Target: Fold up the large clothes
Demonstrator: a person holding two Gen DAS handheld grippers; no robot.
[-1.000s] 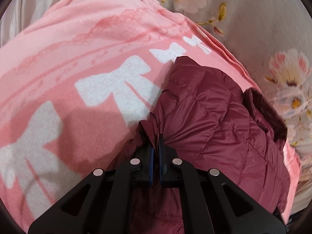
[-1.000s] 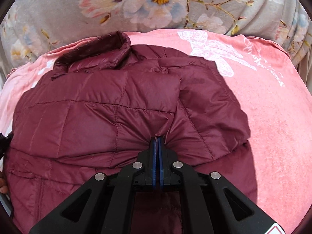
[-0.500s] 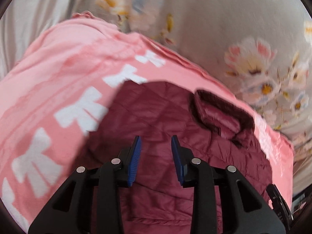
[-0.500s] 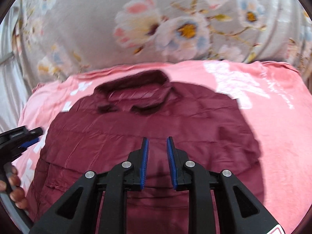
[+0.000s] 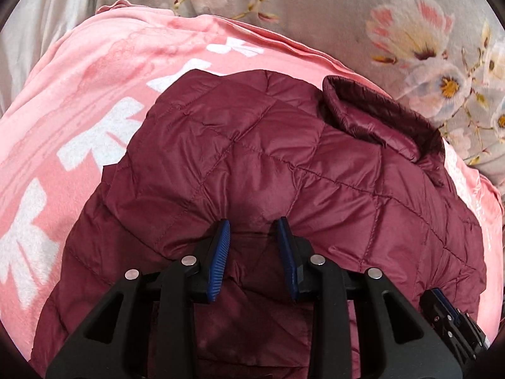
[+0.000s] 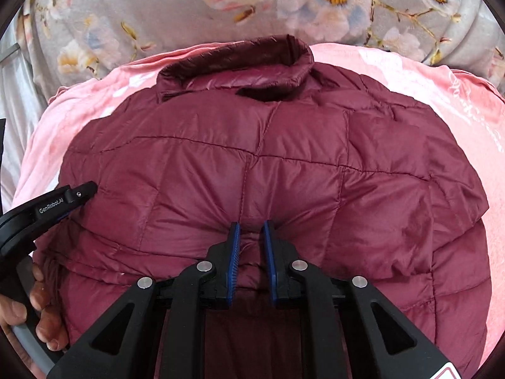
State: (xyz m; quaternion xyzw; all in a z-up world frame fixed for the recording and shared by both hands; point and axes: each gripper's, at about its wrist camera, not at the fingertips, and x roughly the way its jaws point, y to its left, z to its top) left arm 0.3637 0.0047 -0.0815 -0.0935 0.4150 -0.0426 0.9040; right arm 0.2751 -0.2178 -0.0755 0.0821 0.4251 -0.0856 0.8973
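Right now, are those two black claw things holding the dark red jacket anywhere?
Not yet. The left gripper is open over the jacket; the right gripper's jaws are closing on a puff of it.

bed: floral grey sheet [image 6: 132,9] | on it: pink blanket [image 5: 94,101]

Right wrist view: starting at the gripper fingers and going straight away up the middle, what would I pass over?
Right gripper, jaws closing around a puff of jacket → quilted maroon jacket → its collar → pink blanket → grey floral bedding.
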